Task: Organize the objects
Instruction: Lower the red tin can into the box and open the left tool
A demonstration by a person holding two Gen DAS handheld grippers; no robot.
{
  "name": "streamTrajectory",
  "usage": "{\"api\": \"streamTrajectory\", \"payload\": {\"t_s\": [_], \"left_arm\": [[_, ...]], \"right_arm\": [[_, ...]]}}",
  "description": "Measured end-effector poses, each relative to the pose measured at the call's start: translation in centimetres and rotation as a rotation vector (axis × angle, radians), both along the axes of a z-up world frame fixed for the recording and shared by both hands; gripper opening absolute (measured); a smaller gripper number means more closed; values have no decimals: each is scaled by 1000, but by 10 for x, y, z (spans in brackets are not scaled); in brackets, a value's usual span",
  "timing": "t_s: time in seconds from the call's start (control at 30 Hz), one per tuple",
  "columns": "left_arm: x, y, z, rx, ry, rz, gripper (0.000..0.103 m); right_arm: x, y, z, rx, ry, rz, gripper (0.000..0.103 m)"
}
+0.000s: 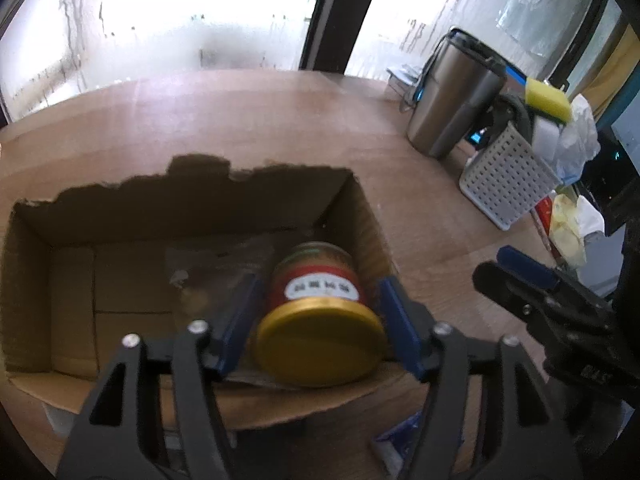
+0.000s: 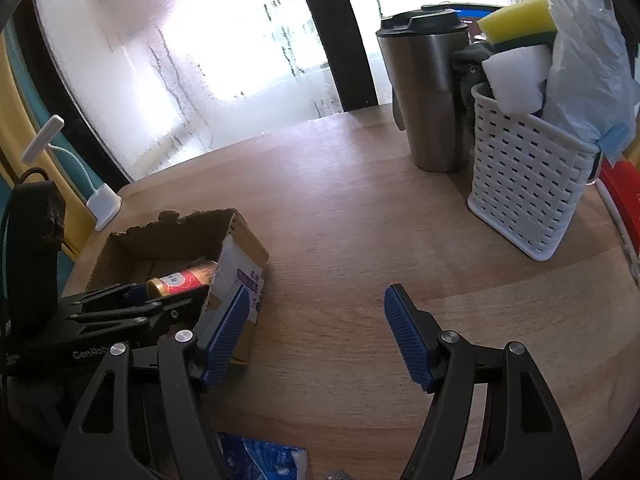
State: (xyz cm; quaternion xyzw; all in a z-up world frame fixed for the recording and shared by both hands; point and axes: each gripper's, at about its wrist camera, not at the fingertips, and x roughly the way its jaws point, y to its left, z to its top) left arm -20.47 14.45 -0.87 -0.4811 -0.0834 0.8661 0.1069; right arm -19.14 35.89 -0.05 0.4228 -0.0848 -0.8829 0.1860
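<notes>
A jar [image 1: 320, 316] with a gold lid and a red label lies on its side inside an open cardboard box [image 1: 36, 264], at the box's right end. My left gripper [image 1: 318, 300] is inside the box with its blue pads on both sides of the jar; whether they still press it is unclear. In the right wrist view the jar [image 2: 182, 281] and box [image 2: 244, 248] sit at the left with the left gripper [image 2: 136, 304] reaching in. My right gripper [image 2: 314, 320] is open and empty above the bare wooden table [image 2: 340, 220].
A steel tumbler [image 2: 428, 92] and a white basket [image 2: 520, 196] with a yellow sponge [image 2: 516, 20] and plastic bag stand at the back right. A blue packet [image 2: 260, 456] lies at the near table edge. A white adapter [image 2: 104, 200] sits at the left edge.
</notes>
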Motion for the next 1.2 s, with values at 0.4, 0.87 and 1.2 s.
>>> {"api": "streamTrajectory", "payload": {"t_s": [0.4,0.87,1.2], "left_arm": [[25,-25,20,17,62,30,74],[12,-27,6,-45,34,24,74],[25,-27,13,-33,67,11,74]], "right_arm": [[15,-8,4,2,13,-6,73],[14,-14,-1,19,-9,-11,73],[20,-16,-4,29,-15,-16,73]]}}
